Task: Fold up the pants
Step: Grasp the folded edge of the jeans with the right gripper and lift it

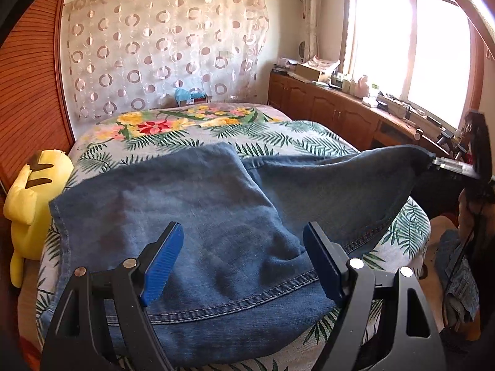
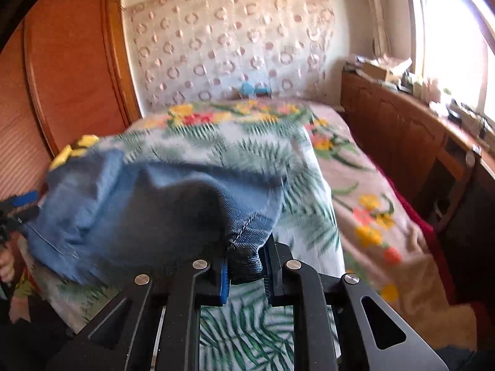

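Observation:
Blue denim pants (image 1: pixel 198 216) lie partly folded on a floral bedspread (image 1: pixel 185 126). My left gripper (image 1: pixel 243 235) is open and hovers just above the near part of the pants, its blue pads either side of a fabric bulge. My right gripper (image 2: pixel 246 256) is shut on a bunched denim edge and lifts that end of the pants (image 2: pixel 148 210) off the bed. In the left wrist view the right gripper (image 1: pixel 433 160) shows at the far right, pulling the lifted end up into a taut peak.
A yellow plush toy (image 1: pixel 34 194) sits at the bed's left edge by a wooden wardrobe (image 1: pixel 27 99). A wooden cabinet (image 1: pixel 334 108) with clutter runs under the window on the right. A patterned curtain (image 1: pixel 164 49) hangs behind the bed.

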Motion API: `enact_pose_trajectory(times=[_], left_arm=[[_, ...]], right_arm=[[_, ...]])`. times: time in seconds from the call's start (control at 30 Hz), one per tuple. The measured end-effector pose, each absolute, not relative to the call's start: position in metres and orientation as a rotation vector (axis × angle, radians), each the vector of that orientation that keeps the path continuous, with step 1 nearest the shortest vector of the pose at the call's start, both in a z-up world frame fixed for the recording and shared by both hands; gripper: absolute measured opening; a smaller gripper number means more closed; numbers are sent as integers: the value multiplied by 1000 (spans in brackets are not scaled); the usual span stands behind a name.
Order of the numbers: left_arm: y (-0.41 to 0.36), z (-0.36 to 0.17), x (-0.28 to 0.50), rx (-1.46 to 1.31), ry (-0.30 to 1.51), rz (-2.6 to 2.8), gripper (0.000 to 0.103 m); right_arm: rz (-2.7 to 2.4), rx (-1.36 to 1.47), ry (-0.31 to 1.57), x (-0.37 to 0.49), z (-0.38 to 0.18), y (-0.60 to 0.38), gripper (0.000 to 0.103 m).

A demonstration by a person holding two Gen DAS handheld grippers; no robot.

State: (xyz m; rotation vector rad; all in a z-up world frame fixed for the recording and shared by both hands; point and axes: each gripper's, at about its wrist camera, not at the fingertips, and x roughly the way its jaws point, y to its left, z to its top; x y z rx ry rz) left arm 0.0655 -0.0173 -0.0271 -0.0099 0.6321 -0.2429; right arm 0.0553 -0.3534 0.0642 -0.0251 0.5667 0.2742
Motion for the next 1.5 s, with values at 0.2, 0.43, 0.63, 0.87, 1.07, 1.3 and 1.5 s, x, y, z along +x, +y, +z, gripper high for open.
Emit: enact_pose_trajectory(times=[0.2, 0.43, 0.63, 0.87, 1.07, 1.3, 1.5], left_arm=[[-7, -15, 56, -18, 598, -225, 80], [16, -4, 44, -39, 572, -183, 80], [36, -1, 37, -55, 562, -142, 80], [55, -2, 31, -75, 555, -111, 80], [63, -7, 31, -88, 562, -97, 80], [67, -10, 30, -99, 566, -89, 80], [63, -12, 32, -97, 570, -100, 80]], right_arm=[[373, -80, 461, 39, 109, -319, 17], [529, -138, 382, 37, 140, -250, 17], [644, -172, 371, 40, 142, -197, 17], [759, -167, 451, 71, 127, -168, 17], [795, -199, 560, 116, 115, -146, 17], [785, -220, 555, 112, 128, -139, 47], [728, -189, 523, 105, 133, -166, 51]])
